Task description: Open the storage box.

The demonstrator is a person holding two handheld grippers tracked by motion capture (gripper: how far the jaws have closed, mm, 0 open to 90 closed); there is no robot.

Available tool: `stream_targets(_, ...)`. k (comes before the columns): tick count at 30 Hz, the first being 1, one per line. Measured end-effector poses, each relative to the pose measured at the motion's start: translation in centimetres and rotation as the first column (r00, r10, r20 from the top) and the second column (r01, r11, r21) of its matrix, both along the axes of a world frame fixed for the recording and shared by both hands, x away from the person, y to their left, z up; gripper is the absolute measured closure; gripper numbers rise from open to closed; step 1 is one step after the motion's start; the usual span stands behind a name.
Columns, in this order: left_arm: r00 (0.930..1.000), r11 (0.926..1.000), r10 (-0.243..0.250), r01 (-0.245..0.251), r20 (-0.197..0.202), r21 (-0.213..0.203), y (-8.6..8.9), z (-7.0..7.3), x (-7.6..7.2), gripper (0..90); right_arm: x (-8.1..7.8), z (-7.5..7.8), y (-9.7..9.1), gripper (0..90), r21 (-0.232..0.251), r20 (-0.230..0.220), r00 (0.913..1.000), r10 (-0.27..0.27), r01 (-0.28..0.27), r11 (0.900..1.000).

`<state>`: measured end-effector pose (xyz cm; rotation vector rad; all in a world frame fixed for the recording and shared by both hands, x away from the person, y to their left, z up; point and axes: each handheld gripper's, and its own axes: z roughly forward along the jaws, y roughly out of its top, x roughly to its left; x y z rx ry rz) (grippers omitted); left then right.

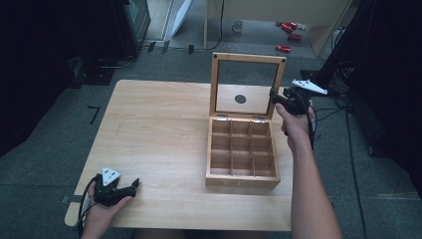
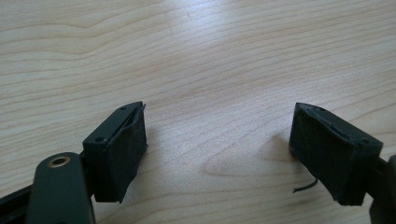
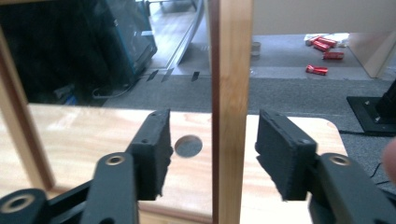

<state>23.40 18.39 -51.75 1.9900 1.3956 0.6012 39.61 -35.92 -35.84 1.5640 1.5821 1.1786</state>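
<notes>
Lid frame post (image 3: pixel 230 112) runs out of the right gripper view top and bottom, close and blurred. Red objects (image 1: pixel 287 31) on the floor: too small to identify. Worktop (image 1: pixel 149 149) near edge partly cut off at the bottom of the high view.

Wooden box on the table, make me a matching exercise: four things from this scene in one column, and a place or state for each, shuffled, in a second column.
Things:
1. lid
2. left gripper
3. right gripper
4. compartments

Places or states:
A. resting at the near left corner of the table, jaws apart, nothing between them
B. standing upright, glass pane in a wooden frame
C. empty, set in a three by three grid inside the wooden box
D. jaws open on either side of the lid's right frame edge, not pressing it

Pairs: 1-B, 2-A, 3-D, 4-C
</notes>
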Motion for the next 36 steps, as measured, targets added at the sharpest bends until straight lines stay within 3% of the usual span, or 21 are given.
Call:
stream_targets(4,1.0000,1.0000,0.000,0.000,0.000,0.000,0.0,0.0,0.0,19.6,-1.2,-0.2,0.0,35.9,0.004,-0.008,0.9995,0.030,-0.030,0.9995)
stream_targets(10,1.0000,1.0000,-0.001,0.001,0.000,0.000,0.0,0.0,0.0,19.7,-3.5,-0.7,0.0,14.9,-0.001,-0.050,0.9971,0.058,-0.058,0.9983)
stream_targets(13,1.0000,1.0000,0.000,0.000,0.000,0.000,0.0,0.0,0.0,19.7,-4.3,-1.1,0.1,12.8,-0.007,-0.062,0.9957,0.070,-0.070,0.9975)
stream_targets(14,1.0000,1.0000,-0.001,0.001,0.000,0.000,0.0,0.0,0.0,19.7,-5.3,-1.5,0.1,10.1,-0.013,-0.066,0.9947,0.079,-0.080,0.9967)
stream_targets(16,1.0000,1.0000,-0.001,0.001,0.000,0.000,0.0,0.0,0.0,19.7,-6.1,-1.9,-0.2,7.5,0.007,-0.065,0.9931,0.098,-0.097,0.9952)
stream_targets(20,1.0000,1.0000,-0.001,0.001,0.000,0.000,0.0,0.0,0.0,19.7,-7.5,-2.6,-0.8,5.8,0.028,-0.063,0.9931,0.099,-0.098,0.9948)
stream_targets(36,1.0000,1.0000,0.001,-0.001,0.001,0.001,0.0,0.0,0.0,19.7,-12.7,-5.7,-2.6,5.5,-0.023,-0.106,0.9895,0.098,-0.101,0.9946)
